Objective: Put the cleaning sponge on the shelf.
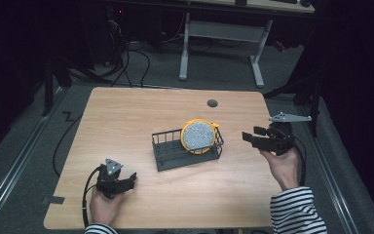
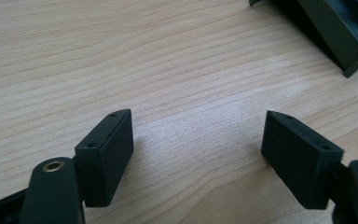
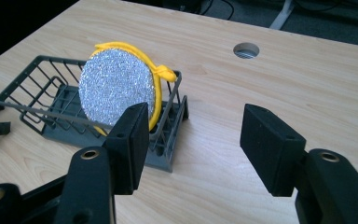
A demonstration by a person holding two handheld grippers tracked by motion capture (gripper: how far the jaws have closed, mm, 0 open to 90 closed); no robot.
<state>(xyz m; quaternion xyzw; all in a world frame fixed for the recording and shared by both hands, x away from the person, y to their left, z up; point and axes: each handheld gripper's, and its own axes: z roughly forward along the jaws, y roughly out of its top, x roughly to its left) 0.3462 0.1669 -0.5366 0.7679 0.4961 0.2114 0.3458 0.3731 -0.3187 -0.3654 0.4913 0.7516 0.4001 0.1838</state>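
Note:
A dark grey wire rack stands in the middle of the wooden table. A round sponge with a silvery glitter face and yellow rim stands upright at the rack's right end. My right gripper hovers to the right of the rack, held in a hand, open and empty. My left gripper rests near the table's front left, open with bare wood between its jaws. A corner of the rack shows at top right of the left gripper view.
A round cable hole sits in the table near its far edge. Beyond the table stand a white desk frame and floor cables. A striped sleeve comes in at the bottom right.

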